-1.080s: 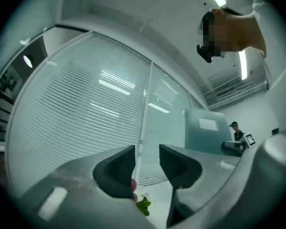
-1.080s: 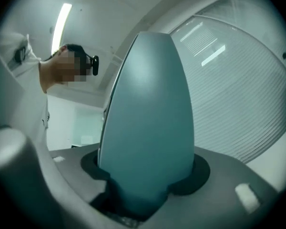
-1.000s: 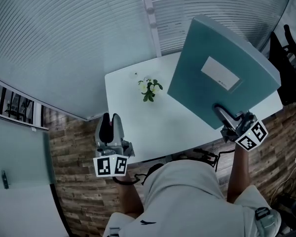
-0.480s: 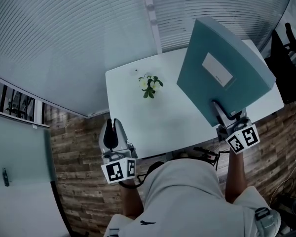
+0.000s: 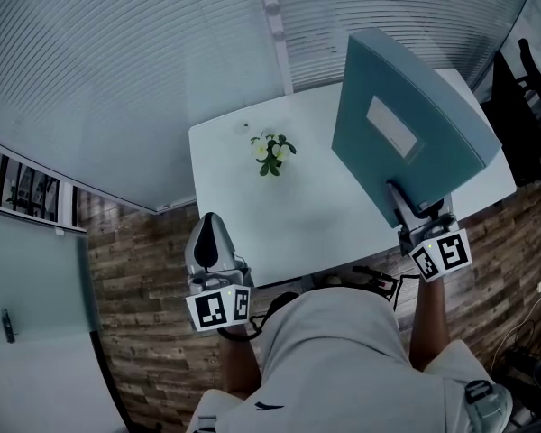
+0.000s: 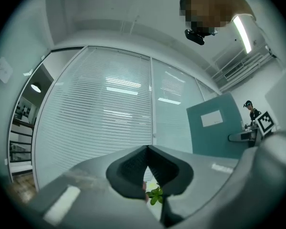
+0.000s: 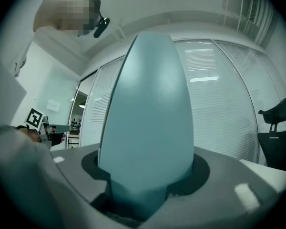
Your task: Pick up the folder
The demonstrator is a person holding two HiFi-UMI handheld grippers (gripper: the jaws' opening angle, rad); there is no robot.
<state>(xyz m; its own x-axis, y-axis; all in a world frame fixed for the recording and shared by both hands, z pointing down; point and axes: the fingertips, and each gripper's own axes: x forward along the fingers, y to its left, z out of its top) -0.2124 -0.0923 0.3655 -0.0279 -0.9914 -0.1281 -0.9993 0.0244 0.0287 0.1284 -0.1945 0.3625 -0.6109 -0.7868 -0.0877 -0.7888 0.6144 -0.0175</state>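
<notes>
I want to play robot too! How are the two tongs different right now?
The left tongs are shut; the right tongs stand apart around the teal folder. The left tongs hold nothing; the right tongs hold the folder up over the table. Both point away from the person.

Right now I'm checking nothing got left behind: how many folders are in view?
1: the folder, clamped in the right gripper, held up over the table's right end.
</notes>
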